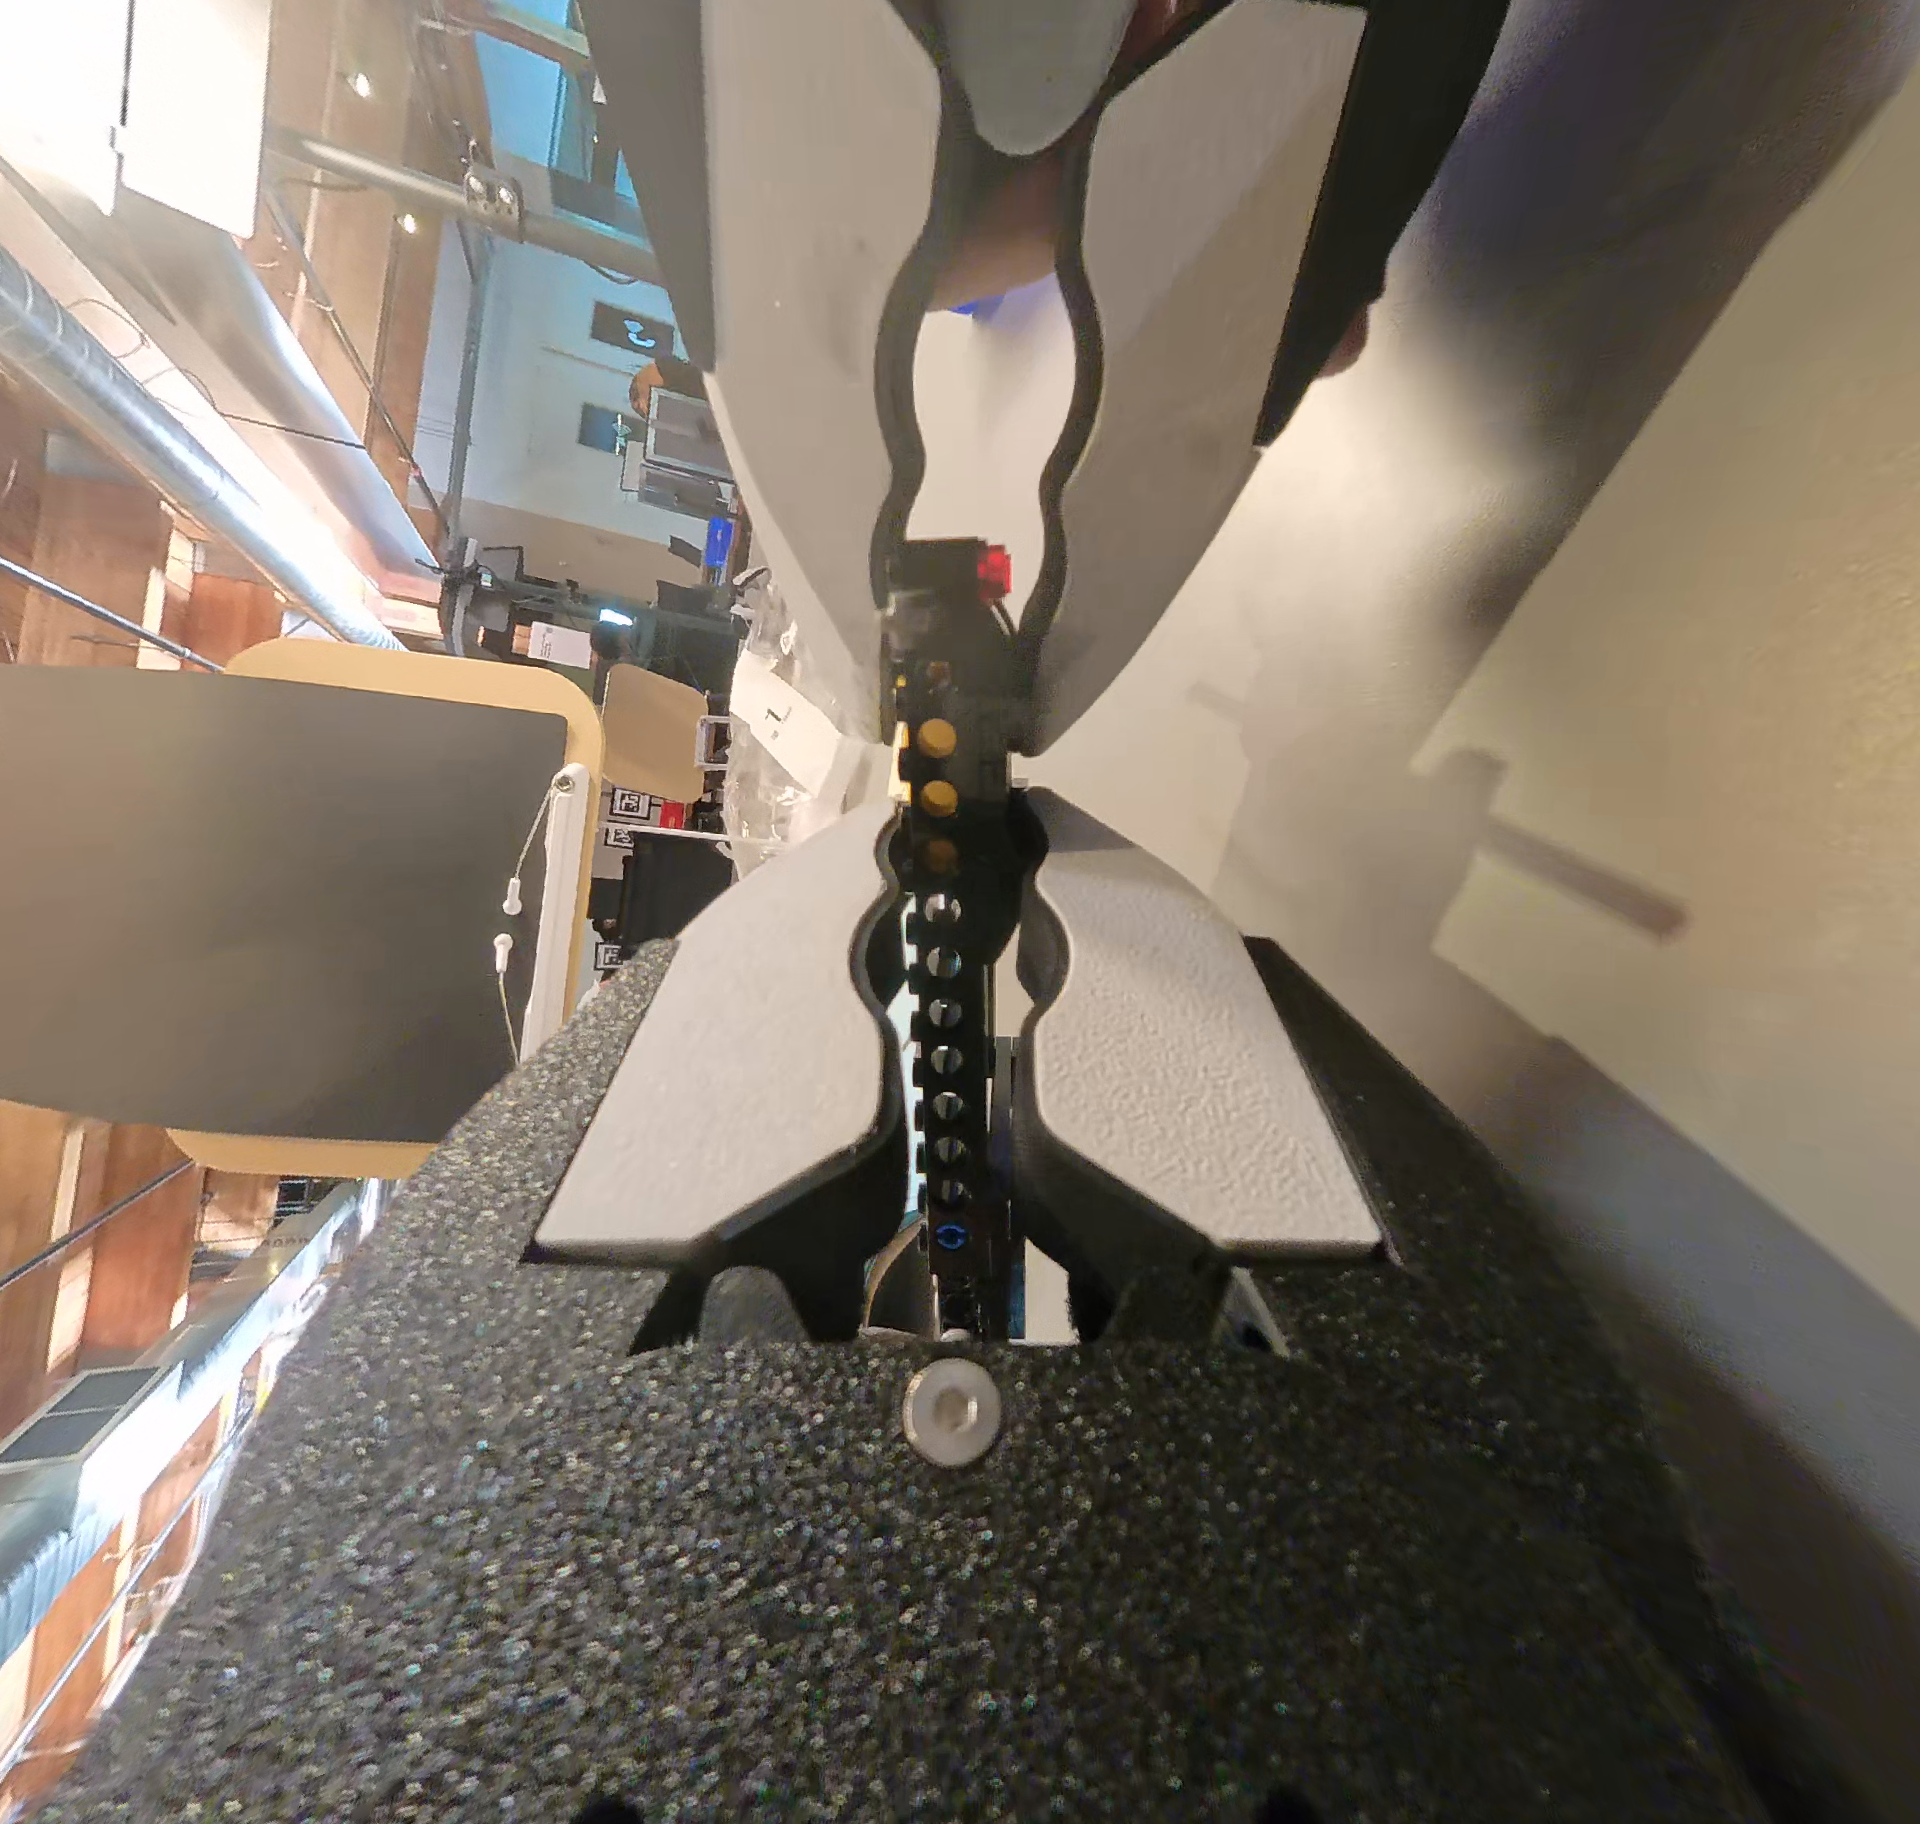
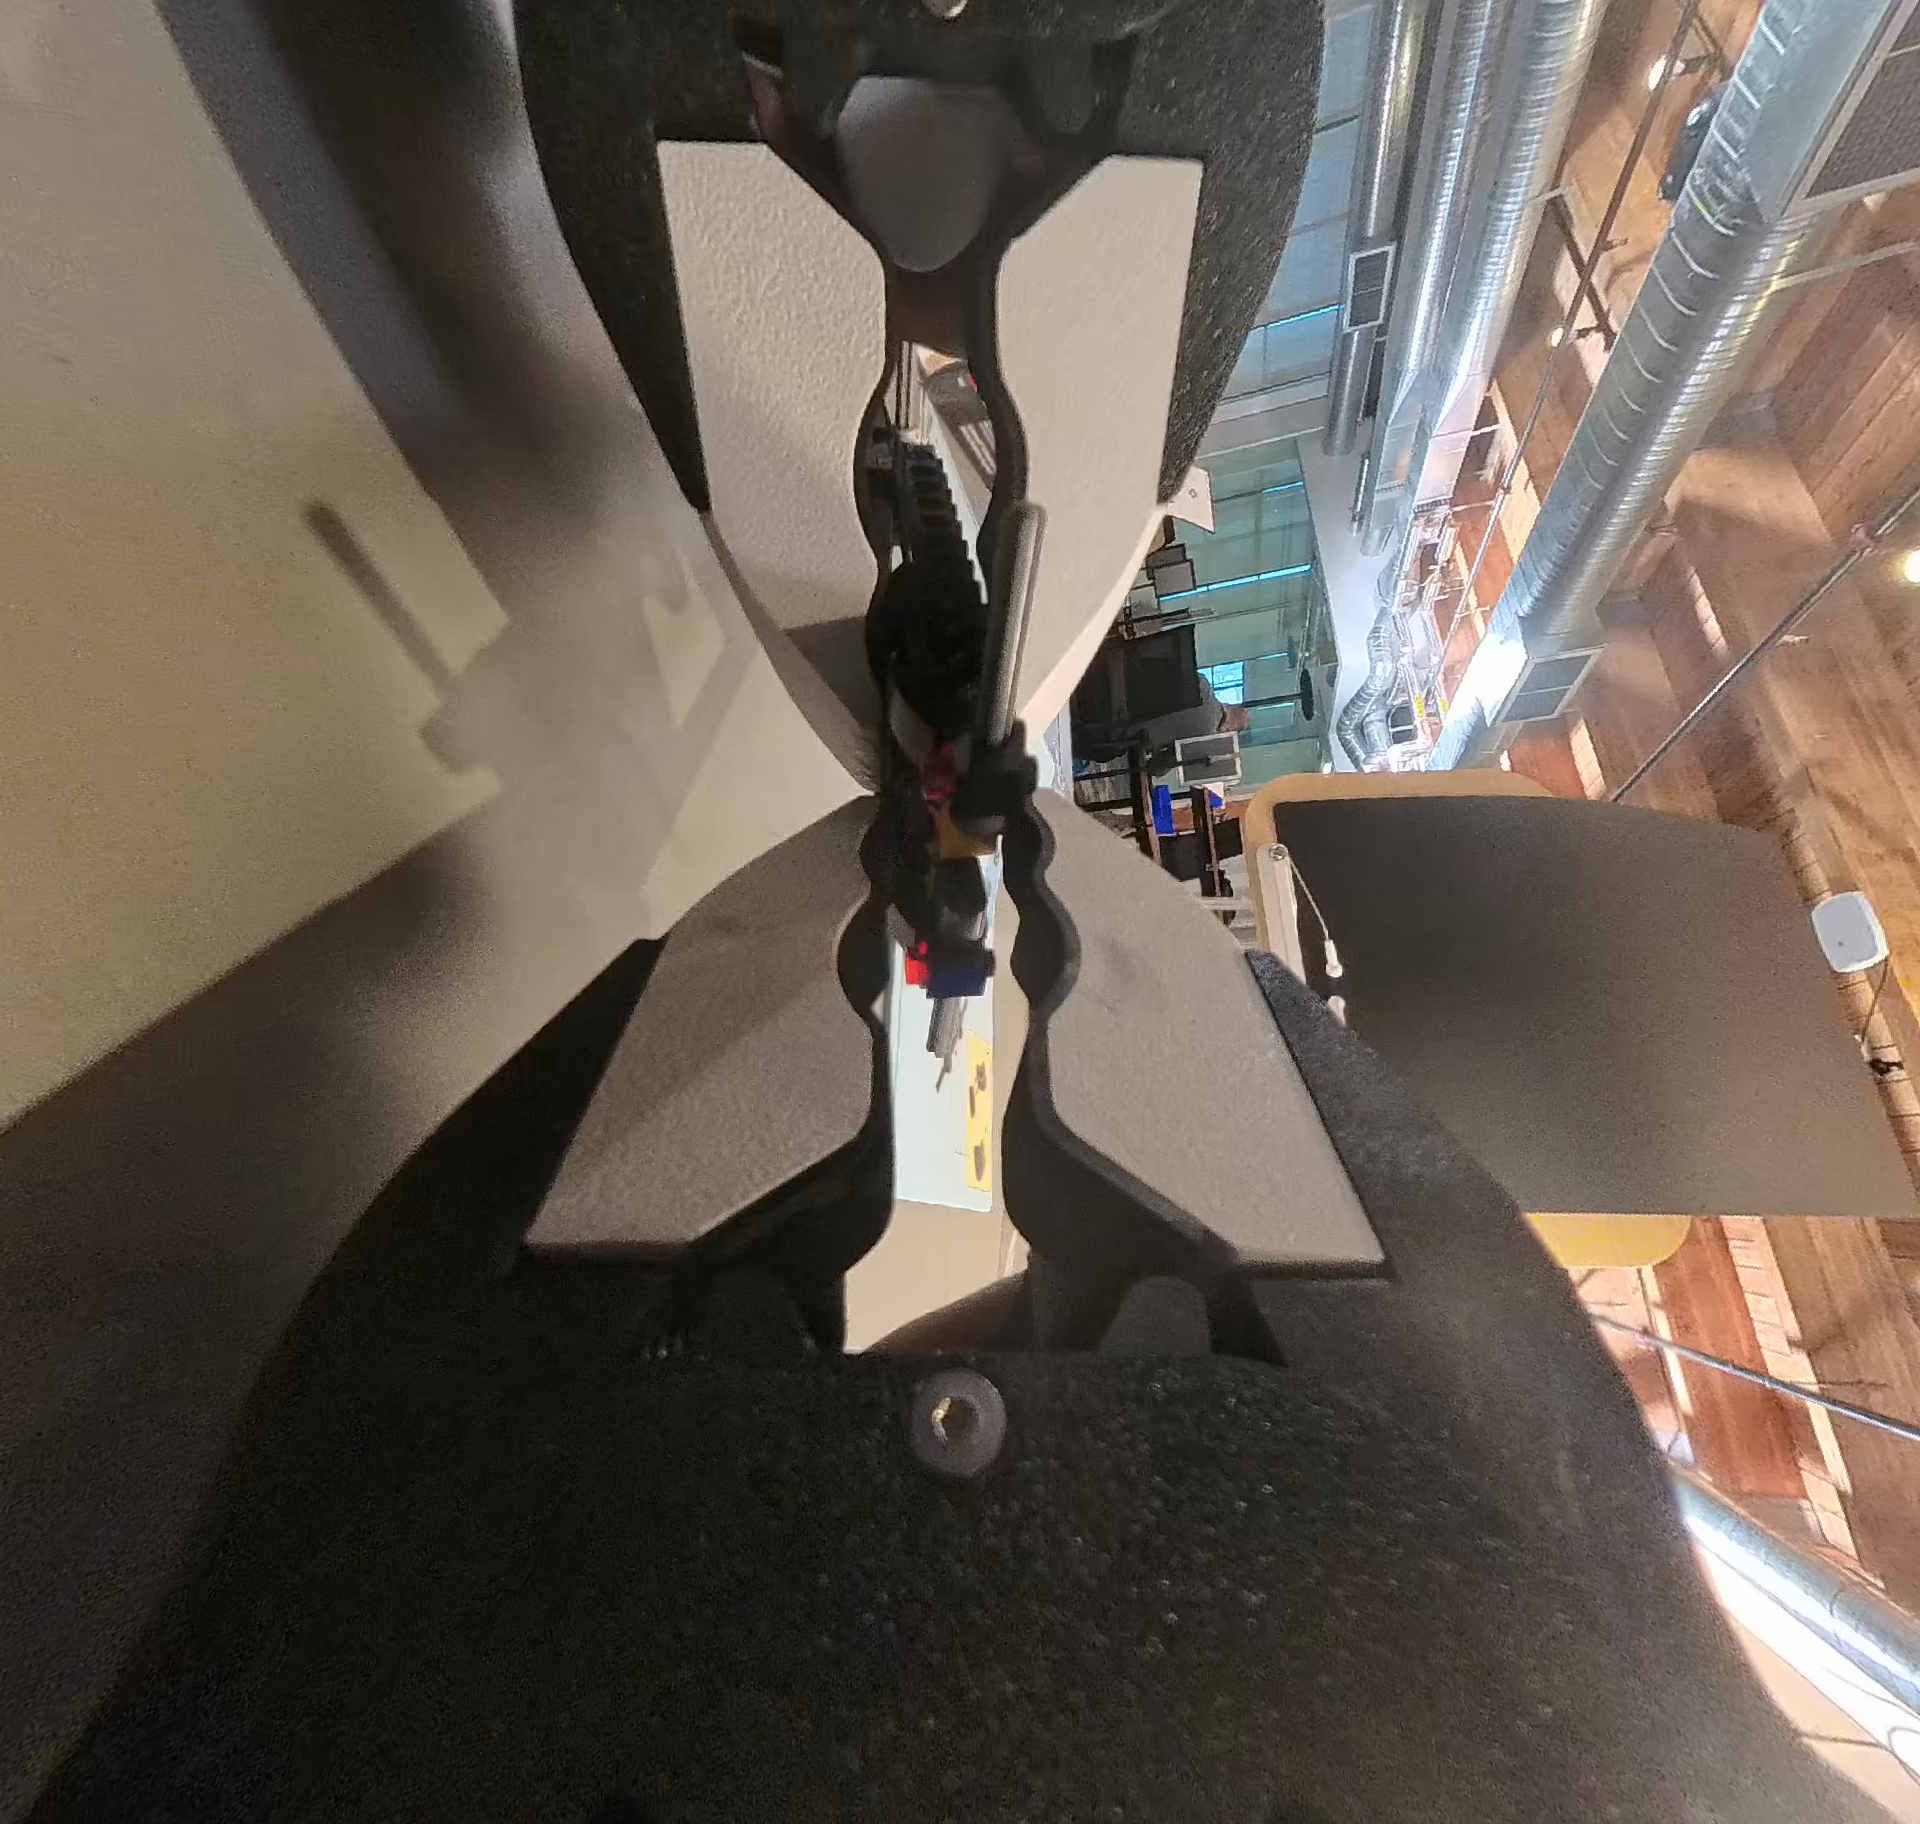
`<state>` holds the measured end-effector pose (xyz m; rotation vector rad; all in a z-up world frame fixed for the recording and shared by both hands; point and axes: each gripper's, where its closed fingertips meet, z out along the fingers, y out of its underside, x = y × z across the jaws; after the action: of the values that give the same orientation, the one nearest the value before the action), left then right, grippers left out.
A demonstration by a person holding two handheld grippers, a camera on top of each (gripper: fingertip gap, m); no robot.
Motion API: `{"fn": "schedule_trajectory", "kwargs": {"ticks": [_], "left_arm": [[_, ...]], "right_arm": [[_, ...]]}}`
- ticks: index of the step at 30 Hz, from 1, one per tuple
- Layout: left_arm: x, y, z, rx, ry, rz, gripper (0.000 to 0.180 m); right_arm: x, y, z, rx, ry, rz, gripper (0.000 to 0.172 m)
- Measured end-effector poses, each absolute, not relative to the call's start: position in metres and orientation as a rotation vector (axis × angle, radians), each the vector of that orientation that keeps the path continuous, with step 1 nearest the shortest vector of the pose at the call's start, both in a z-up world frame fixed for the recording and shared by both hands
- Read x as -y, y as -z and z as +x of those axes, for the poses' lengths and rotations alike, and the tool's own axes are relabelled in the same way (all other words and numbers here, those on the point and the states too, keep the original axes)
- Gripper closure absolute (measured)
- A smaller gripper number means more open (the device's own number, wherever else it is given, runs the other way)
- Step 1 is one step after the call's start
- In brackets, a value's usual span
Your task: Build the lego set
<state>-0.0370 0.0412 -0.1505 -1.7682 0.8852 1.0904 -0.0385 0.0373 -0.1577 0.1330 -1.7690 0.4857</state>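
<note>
Between both grippers' fingers (image 1: 1039, 953), black brick assembly (image 1: 951, 798), clamped from opposite ends

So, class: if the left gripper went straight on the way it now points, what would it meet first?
The right gripper, most likely: it faces the left gripper tip to tip, and both sets of jaws close on the same black toy-brick assembly. Exact clearance between the tips is unclear.

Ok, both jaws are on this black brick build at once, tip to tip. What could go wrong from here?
1. Left gripper and right gripper meet nose to nose on one black pegged beam assembly; any twist or pull apart may snap it.
2. The tan pins and red piece sit right at the jaw tips, so they could pop loose.
3. The grey rod runs alongside the jaws and may catch.
</note>
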Motion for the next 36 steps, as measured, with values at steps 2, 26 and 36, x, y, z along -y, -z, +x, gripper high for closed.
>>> {"fn": "schedule_trajectory", "kwargs": {"ticks": [2,26,36], "left_arm": [[-0.041,0.149,-0.036,-0.89,-1.088,-1.761,0.163],[-0.043,0.155,-0.04,-0.835,-0.907,-1.805,0.164],[-0.04,0.146,-0.048,-0.764,-0.802,-1.75,0.164]], "right_arm": [[-0.037,0.156,-0.038,1.77,-0.487,0.142,0.153],[-0.047,0.142,-0.036,1.768,-0.512,0.051,0.136],[-0.057,0.122,-0.021,1.753,-0.683,-0.092,0.131]]}}
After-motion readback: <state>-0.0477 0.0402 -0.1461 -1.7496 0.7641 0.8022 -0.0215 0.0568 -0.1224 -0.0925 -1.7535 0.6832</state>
